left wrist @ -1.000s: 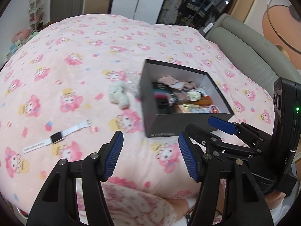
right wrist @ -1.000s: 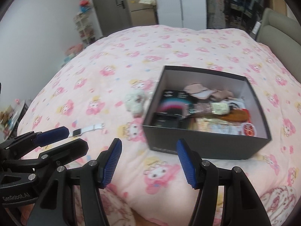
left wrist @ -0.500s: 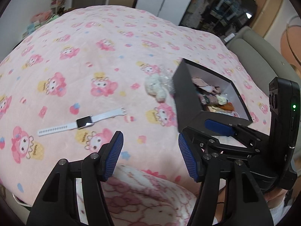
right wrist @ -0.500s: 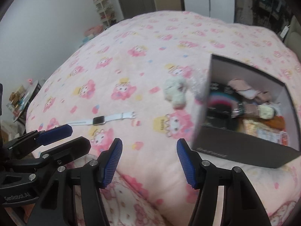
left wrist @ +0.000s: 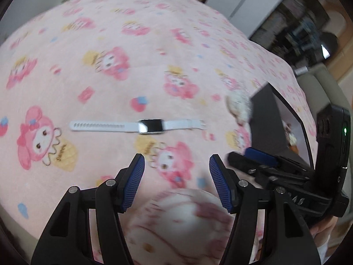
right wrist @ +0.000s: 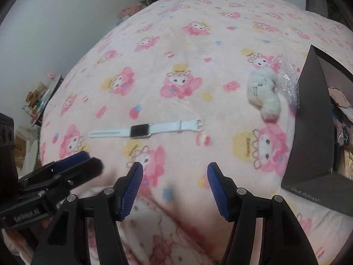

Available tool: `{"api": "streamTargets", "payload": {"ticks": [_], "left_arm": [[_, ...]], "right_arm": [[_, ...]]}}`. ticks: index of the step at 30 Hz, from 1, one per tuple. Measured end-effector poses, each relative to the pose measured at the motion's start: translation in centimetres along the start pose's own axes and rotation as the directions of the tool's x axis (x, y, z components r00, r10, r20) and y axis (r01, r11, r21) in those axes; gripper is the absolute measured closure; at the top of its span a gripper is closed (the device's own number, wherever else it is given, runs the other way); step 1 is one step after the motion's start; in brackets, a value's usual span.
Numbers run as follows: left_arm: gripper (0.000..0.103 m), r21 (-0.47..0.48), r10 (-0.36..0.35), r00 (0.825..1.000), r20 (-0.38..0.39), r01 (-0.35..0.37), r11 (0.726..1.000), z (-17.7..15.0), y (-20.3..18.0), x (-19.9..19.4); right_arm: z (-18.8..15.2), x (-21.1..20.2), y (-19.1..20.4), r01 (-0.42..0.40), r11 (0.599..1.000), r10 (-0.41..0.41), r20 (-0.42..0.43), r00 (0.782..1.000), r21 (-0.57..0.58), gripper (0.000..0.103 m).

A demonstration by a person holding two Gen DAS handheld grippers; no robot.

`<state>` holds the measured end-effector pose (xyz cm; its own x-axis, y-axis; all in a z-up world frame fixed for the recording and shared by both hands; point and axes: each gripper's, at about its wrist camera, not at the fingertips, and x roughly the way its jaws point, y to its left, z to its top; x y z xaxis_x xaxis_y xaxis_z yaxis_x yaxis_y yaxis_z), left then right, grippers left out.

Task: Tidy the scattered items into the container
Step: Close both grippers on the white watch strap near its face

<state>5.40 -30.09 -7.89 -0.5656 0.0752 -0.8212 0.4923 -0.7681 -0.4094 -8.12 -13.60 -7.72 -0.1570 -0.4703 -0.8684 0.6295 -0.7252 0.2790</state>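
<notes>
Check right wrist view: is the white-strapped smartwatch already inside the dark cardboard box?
No, the white-strapped smartwatch lies flat on the pink cartoon-print blanket, well apart from the dark cardboard box.

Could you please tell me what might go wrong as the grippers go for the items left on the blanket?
The white smartwatch lies flat on the soft pink blanket, so closing fingers may pinch fabric or catch only a strap. The left gripper and right gripper, both open, are close together and could collide. The plush toy touches crinkly plastic wrap that might drag along.
</notes>
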Motion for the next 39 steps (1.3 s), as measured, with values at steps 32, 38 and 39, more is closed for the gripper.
{"api": "streamTargets", "payload": {"ticks": [32, 38, 39], "left_arm": [[0.095, -0.387, -0.177, 0.978, 0.114, 0.208, 0.898, 3.5, 10.5, 6.1], [0.095, -0.283, -0.161, 0.974, 0.160, 0.201, 0.938, 3.9, 7.3, 2.8], [0.095, -0.265, -0.167, 0.972, 0.167, 0.207, 0.942, 3.9, 6.8, 2.1]], "right_arm": [[4.6, 9.9, -2.7, -0.306, 0.910, 0.317, 0.008, 0.948, 0.278, 0.095], [3.8, 4.9, -1.6, -0.301, 0.933, 0.290, 0.081, 0.953, 0.199, 0.097], [4.0, 3.8, -2.2, -0.303, 0.935, 0.289, 0.096, 0.952, 0.187, 0.097]]}}
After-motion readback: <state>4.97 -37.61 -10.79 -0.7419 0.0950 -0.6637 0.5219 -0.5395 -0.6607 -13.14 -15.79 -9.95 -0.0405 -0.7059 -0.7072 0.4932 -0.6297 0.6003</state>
